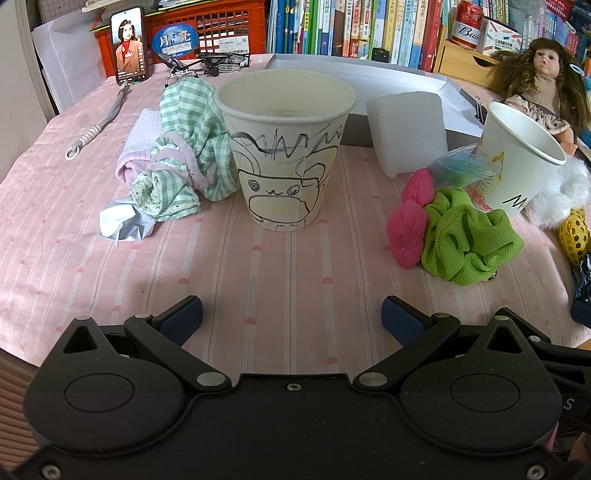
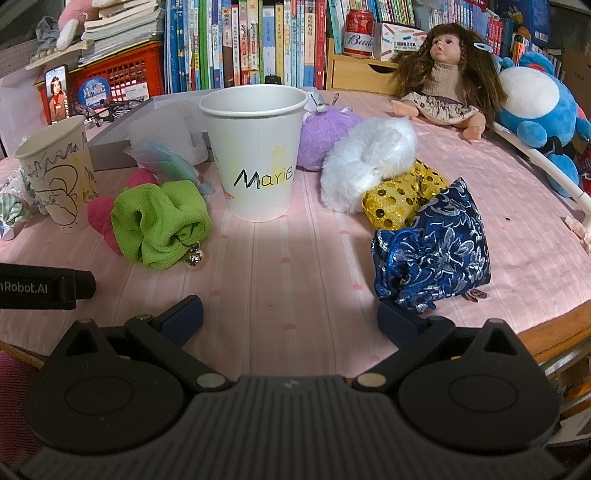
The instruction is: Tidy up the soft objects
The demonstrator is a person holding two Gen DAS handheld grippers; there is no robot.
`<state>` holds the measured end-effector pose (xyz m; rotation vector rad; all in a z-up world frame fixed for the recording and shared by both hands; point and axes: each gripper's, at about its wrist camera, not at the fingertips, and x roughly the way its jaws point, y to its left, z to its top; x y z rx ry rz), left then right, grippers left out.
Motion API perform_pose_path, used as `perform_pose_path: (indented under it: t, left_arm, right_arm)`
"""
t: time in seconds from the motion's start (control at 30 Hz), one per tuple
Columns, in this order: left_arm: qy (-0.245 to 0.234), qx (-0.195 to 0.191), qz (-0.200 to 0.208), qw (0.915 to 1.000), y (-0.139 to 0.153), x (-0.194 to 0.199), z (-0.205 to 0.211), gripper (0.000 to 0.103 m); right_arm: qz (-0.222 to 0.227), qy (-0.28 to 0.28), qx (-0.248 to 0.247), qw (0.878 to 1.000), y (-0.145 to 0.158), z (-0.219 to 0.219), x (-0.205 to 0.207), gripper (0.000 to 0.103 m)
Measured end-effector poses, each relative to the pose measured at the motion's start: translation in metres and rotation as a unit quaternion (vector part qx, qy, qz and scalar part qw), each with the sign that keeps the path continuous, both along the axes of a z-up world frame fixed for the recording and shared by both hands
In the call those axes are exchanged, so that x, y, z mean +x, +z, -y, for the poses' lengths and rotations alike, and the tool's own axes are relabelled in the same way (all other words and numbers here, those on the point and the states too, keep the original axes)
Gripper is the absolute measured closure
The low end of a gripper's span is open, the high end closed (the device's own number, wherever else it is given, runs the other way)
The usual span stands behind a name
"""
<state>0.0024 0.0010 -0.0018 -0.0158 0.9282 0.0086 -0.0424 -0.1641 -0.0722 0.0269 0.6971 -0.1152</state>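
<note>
My left gripper [image 1: 291, 317] is open and empty, in front of a drawn-on paper cup [image 1: 284, 147]. Left of that cup lie a green checked cloth [image 1: 184, 147] and a pink cloth [image 1: 138, 140]. To its right lie a green scrunchie [image 1: 469, 240], a pink pad [image 1: 406, 229] and a white foam block [image 1: 406, 129]. My right gripper [image 2: 290, 317] is open and empty, in front of the "Marie" cup [image 2: 256, 151]. Near it lie the green scrunchie [image 2: 159, 221], a white fluffy scrunchie [image 2: 365, 166], a gold sequin pouch [image 2: 402, 199], a blue brocade pouch [image 2: 432, 251] and a purple pompom [image 2: 325, 136].
A doll [image 2: 443, 77] and a blue plush toy [image 2: 535, 107] lie at the back right. Books, a red crate [image 1: 221, 26] and a phone [image 1: 129, 44] line the back. A grey box lid [image 1: 369, 74] sits behind the cups. The table edge [image 2: 554, 332] is at right.
</note>
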Motion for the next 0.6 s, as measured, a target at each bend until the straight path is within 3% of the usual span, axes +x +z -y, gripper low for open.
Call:
perform_pose_path:
  t: [0.6]
  left_arm:
    - [-0.036, 0.007, 0.052, 0.998, -0.005, -0.016, -0.007, 0.0]
  right_arm:
    - [0.019, 0.01, -0.003, 1.0, -0.001, 0.001, -0.003, 0.0]
